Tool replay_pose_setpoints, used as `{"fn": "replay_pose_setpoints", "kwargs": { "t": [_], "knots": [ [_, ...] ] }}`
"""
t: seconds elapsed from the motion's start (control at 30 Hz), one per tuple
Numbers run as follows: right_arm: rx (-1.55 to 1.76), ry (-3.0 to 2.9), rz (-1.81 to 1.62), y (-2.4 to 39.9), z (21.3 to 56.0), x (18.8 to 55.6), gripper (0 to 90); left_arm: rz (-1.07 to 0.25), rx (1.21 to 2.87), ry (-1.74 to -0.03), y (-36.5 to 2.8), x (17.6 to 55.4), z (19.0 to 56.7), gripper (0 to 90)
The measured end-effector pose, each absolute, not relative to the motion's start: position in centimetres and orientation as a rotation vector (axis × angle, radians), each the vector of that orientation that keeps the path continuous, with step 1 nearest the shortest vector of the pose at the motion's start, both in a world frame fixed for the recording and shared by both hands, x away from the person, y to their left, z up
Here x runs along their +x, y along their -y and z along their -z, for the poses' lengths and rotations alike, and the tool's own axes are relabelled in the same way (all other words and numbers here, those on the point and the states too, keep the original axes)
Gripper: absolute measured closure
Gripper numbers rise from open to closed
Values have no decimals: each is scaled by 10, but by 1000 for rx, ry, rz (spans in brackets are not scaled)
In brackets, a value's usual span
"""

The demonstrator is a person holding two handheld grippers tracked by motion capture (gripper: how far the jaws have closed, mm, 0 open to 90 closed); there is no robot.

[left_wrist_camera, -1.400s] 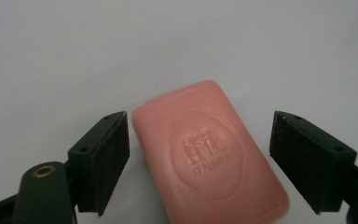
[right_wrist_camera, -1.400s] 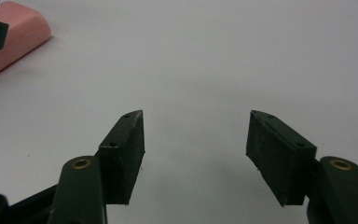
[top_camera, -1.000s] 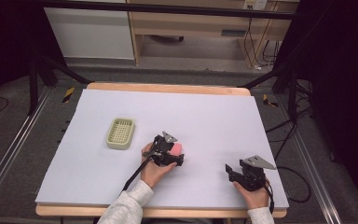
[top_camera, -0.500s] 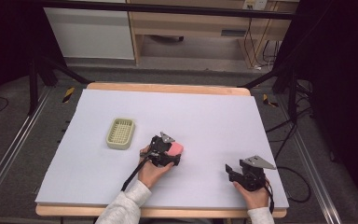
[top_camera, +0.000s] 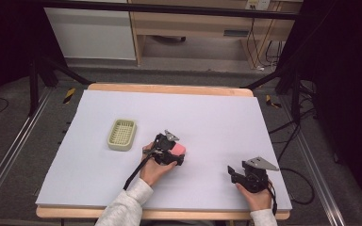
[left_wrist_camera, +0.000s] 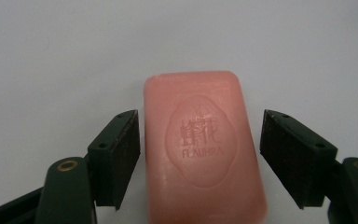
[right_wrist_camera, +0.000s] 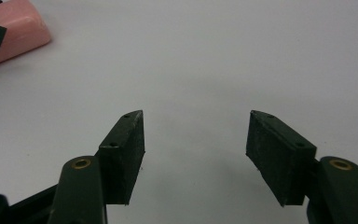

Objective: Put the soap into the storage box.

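A pink soap bar (top_camera: 179,148) with an embossed stamp lies flat on the white table sheet (top_camera: 217,117), right of centre. My left gripper (top_camera: 175,154) straddles it. In the left gripper view the soap bar (left_wrist_camera: 200,107) sits between the jaws of the left gripper (left_wrist_camera: 200,142), which have just been opening. The left pad (left_wrist_camera: 121,154) is close beside the bar, and the right pad stands clear of it. My right gripper (top_camera: 232,172) rests near the front right edge. In its own view the right gripper (right_wrist_camera: 196,140) is open over bare sheet, with the soap bar (right_wrist_camera: 14,25) at top left.
A pale green slotted soap dish (top_camera: 122,134) sits on the sheet to the left of the left gripper. The wooden table edge (top_camera: 169,88) runs along the back, with cabinets and cables on the floor beyond it.
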State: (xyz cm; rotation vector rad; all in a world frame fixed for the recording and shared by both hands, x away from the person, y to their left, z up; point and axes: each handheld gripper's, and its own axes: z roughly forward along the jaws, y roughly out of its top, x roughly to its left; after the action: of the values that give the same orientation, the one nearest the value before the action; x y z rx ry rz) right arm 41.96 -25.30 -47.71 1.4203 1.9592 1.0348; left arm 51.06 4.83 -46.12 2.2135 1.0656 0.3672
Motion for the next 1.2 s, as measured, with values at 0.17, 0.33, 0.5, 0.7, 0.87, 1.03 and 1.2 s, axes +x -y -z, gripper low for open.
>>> {"fn": "replay_pose_setpoints", "kwargs": {
  "t": [0.17, 0.33, 0.5, 0.7, 0.87, 1.03, 1.2],
  "knots": [
    [1433, -1960, -1040, 253, 477, 419, 371, -357, 2258, -1074, -46, 515, 467, 302],
    [1435, -1964, -1043, 253, 477, 419, 371, -361, 2269, -1076, -45, 516, 469, 321],
    [1429, -1964, -1037, 253, 477, 420, 372, -368, 2280, -1071, -45, 515, 469, 351],
    [1428, -1967, -1034, 253, 477, 420, 371, -372, 2283, -1073, -44, 516, 468, 371],
    [1430, -1964, -1038, 253, 477, 420, 371, -359, 2288, -1070, -45, 516, 468, 372],
    [1430, -1964, -1039, 253, 477, 420, 369, -353, 2302, -1065, -47, 515, 465, 373],
    [1432, -1964, -1039, 253, 477, 420, 369, -349, 2291, -1051, -51, 511, 457, 373]
  ]
}}
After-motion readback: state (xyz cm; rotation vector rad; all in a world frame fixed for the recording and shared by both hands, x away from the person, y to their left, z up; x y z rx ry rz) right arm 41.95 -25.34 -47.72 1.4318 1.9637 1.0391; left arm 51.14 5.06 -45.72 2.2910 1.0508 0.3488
